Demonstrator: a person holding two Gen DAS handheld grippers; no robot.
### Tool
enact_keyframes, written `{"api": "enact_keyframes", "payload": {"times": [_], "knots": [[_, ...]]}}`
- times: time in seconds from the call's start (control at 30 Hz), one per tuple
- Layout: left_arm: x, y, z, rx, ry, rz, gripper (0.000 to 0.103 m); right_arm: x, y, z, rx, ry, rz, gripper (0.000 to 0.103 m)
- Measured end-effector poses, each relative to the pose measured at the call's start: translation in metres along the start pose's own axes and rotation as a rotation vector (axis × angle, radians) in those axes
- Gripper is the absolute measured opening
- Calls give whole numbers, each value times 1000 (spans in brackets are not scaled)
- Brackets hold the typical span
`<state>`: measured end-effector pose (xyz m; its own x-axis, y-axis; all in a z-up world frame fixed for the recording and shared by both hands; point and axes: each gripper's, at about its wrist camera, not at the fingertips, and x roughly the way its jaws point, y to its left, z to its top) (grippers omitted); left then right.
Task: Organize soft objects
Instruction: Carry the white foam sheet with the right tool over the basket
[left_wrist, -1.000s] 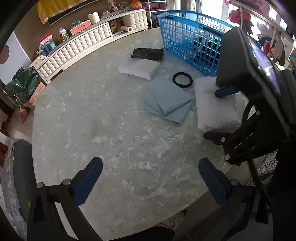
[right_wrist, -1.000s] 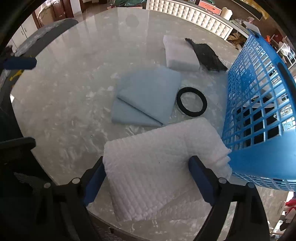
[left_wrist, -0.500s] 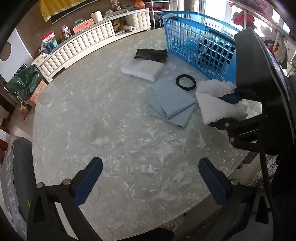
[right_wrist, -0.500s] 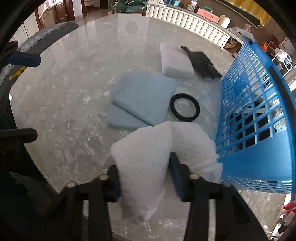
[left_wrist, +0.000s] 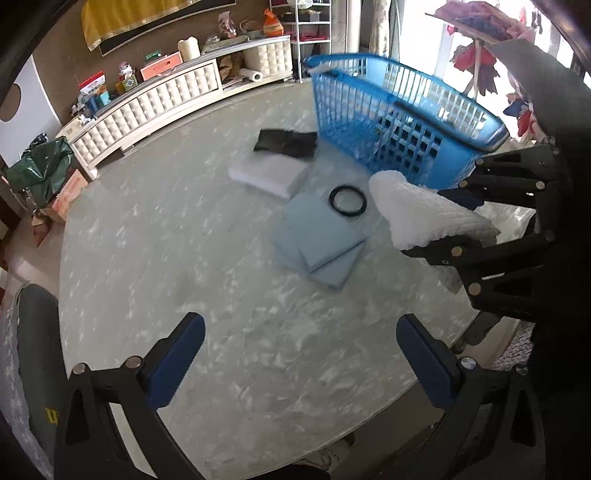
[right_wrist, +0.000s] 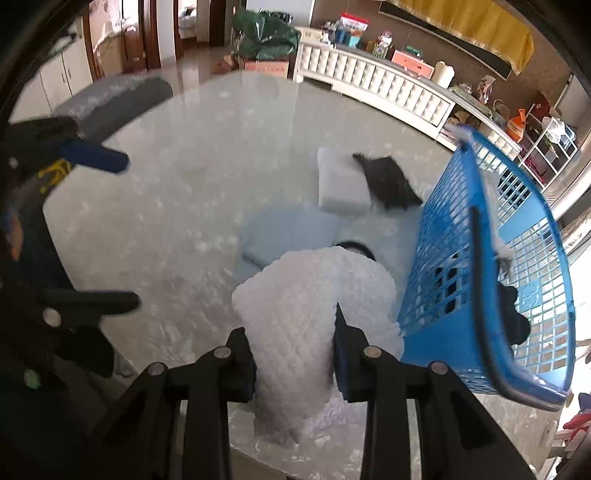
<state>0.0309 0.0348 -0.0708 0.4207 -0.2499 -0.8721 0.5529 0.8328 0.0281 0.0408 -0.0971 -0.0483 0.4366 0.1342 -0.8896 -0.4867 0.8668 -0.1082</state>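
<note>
My right gripper (right_wrist: 293, 354) is shut on a white quilted foam sheet (right_wrist: 306, 306), folded and lifted above the marble table (right_wrist: 166, 221), beside the blue basket (right_wrist: 480, 280). The same sheet (left_wrist: 424, 212) and right gripper (left_wrist: 458, 225) show at right in the left wrist view. My left gripper (left_wrist: 301, 358) is open and empty over the table's near edge. On the table lie two light blue foam pads (left_wrist: 319, 245), a black ring (left_wrist: 348, 197), a white foam block (left_wrist: 271, 173) and a black cloth (left_wrist: 286, 142).
The blue basket (left_wrist: 399, 122) stands at the table's far right and holds some dark items. A white tufted cabinet (left_wrist: 166, 99) with clutter runs behind the table. A grey chair back (left_wrist: 37, 350) is at the near left.
The right gripper closed on the white quilted sheet, folding it, and raised it off the table toward the basket. The left gripper stayed open and drew back a little.
</note>
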Motion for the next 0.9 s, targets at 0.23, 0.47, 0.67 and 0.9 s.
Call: {"api": "enact_keyframes", "payload": {"times": [0.23,0.47,0.67,0.9], "knots": [[-1,10,23,-66,-5,-41,103,-38,-12,4,43,-66,50,30],[10,7,47,-60,10,-44,103,-68,-46,9,87,-130,92,30],[28,2,62,-28,39,-26,103,-82,-66,12,131,-143,169,30],[43,5,71,-15,66,-19,103,-119,-81,23,139,-228,233,30]]}}
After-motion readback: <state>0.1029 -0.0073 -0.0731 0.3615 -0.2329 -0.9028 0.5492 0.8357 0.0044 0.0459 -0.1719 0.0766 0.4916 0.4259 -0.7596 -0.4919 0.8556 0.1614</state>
